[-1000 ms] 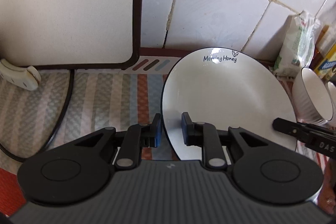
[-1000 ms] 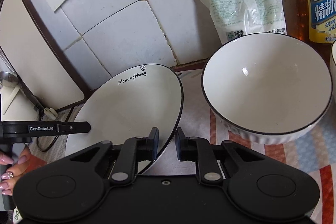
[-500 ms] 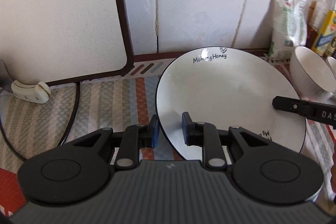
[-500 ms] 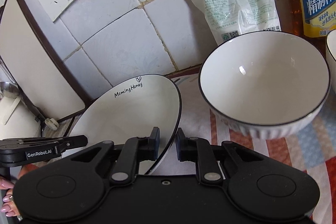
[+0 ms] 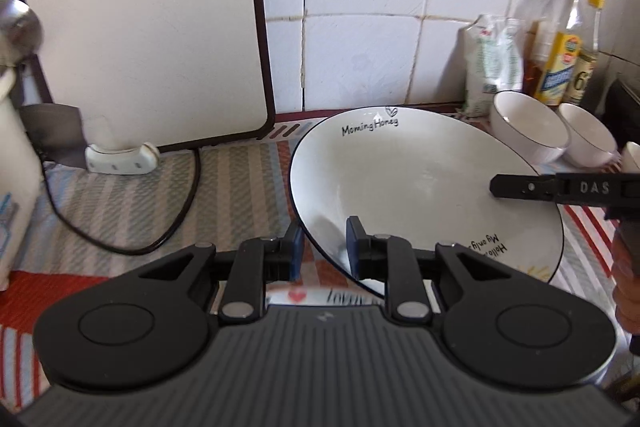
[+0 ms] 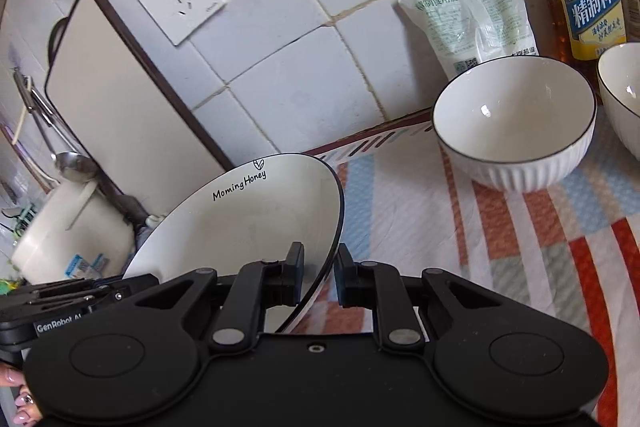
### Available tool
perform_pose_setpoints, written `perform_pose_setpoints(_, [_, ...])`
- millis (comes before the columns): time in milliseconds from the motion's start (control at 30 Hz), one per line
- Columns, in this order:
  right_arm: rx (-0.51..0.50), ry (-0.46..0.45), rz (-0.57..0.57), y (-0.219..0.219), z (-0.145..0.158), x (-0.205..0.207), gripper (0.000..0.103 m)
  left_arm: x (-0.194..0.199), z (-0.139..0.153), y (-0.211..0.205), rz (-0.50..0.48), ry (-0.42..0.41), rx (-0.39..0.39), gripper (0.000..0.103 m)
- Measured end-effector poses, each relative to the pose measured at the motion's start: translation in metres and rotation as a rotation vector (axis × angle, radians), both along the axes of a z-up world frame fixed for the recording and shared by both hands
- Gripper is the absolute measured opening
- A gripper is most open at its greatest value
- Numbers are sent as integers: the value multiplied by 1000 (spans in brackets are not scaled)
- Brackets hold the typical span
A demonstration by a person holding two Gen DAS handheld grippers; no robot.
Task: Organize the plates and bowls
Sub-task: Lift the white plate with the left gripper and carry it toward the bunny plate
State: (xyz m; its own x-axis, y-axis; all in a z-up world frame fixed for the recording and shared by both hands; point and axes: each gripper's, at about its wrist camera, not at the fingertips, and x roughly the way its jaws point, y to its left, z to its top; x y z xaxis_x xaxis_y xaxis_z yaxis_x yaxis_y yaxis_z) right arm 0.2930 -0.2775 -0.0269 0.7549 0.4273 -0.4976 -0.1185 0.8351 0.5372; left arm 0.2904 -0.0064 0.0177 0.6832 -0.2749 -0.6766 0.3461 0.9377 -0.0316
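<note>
A white plate (image 5: 420, 183) with a black rim and "Morning Honey" lettering is held off the striped cloth by both grippers. My left gripper (image 5: 323, 247) is shut on its left rim. My right gripper (image 6: 319, 277) is shut on its right rim; the plate (image 6: 248, 219) shows tilted in the right wrist view. The right gripper's finger (image 5: 560, 187) reaches over the plate from the right. Another plate (image 5: 320, 295) with lettering lies just below, mostly hidden. Two white ribbed bowls (image 6: 516, 123) (image 6: 624, 95) stand on the cloth at the right.
A cutting board (image 5: 140, 27) leans on the tiled wall at the left, with a plug and cord (image 5: 120, 159) at its foot. A salt bag (image 6: 468, 11) and bottles (image 5: 560, 43) stand by the wall at the right. A white pot (image 6: 72, 231) stands far left.
Both grippers have lifted the plate and drawn it back from the wall; the socket and more of the counter now show. The bowls look farther away.
</note>
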Motion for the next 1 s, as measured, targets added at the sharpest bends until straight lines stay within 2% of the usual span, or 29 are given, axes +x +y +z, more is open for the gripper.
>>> perform_pose_setpoints(233, [-17, -36, 26, 25, 23, -34, 20, -45, 18, 22, -1, -22, 4, 20])
perform_pose_setpoints(500, [-26, -46, 58, 49, 35, -72, 20, -91, 27, 47, 16, -43, 1, 20])
perform_pose_setpoints(733, [-30, -46, 88, 68, 35, -95, 21, -119, 25, 68, 29, -49, 3, 20])
perform_pose_setpoints(1000, [15, -35, 103, 84, 26, -114, 21, -140, 13, 95, 48, -28, -32, 20])
